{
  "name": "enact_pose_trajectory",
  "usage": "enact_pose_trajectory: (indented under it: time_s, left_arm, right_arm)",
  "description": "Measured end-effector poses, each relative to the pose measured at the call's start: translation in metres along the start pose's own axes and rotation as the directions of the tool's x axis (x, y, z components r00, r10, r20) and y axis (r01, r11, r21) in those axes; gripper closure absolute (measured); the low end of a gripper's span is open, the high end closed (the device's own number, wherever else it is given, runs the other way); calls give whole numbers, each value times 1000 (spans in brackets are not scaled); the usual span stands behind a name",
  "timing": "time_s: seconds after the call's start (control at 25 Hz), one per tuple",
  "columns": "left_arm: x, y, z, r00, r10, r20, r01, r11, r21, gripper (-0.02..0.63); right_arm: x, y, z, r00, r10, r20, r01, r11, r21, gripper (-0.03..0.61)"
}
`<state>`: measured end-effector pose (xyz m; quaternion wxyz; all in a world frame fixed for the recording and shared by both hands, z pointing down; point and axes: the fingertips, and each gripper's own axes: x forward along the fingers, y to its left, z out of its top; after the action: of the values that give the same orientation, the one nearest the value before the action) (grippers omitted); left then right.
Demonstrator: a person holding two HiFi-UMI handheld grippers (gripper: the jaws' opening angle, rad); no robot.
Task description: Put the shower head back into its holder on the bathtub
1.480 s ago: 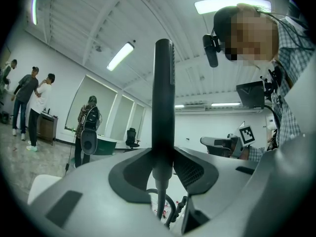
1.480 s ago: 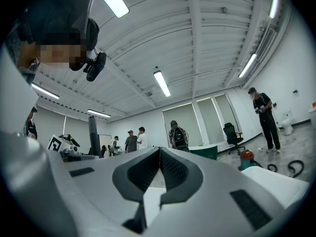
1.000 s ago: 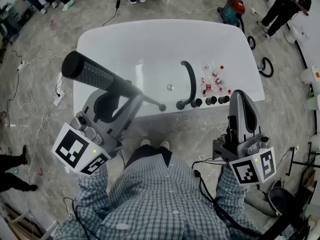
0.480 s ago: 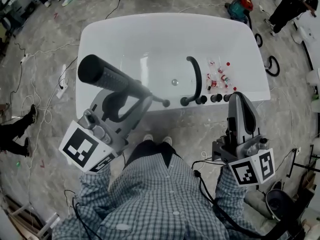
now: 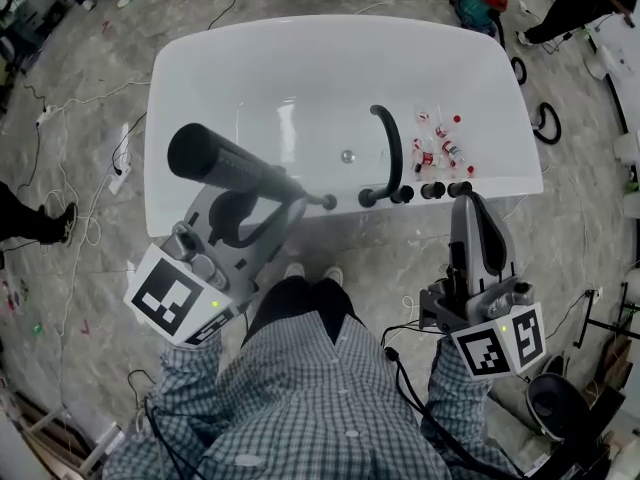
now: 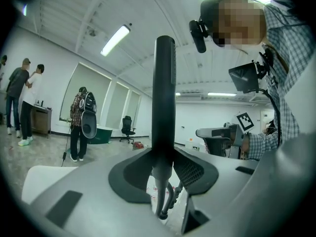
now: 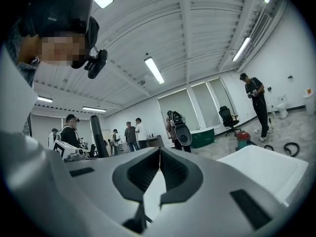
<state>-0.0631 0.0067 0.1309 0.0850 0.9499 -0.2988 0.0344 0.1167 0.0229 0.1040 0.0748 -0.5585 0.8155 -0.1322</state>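
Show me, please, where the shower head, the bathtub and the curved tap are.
shower head point(image 5: 225, 163): head view, its dark barrel.
bathtub point(image 5: 300, 43): head view, bare far rim.
curved tap point(image 5: 396, 153): head view, middle of its bend.

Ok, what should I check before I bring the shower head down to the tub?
1. Grip on the shower head: ok, the left gripper has its jaws closed on the handle.
2. Right gripper free to help: ok, jaws together, nothing between them.
3. Holder found: cannot tell, it is not made out near the faucet or the knobs.
4. Small bottles out of the way: ok, they lie on the bathtub rim, right of the faucet.
5. Hose free: cannot tell, no hose shows.
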Motion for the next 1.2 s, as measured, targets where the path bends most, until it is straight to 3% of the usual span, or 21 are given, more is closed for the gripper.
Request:
enact_pose_trajectory:
  time_s: [0.44,0.96,1.2]
  left_arm:
    - [25,2,-29,1000,2,-11,-2,1000,17,476]
    - [50,16,-78,998,46,-46,-47,998,-28,476]
    - [52,18,-96,999,49,-22,-50,997,-55,477]
  right_arm:
    - [0,-18,-28,998,-15,-65,16,1000,24,562]
    - [16,-37,-63,988,28,-150,-25,999,22,561]
    - [20,-36,-88,982,42,-183,-36,999,37,561]
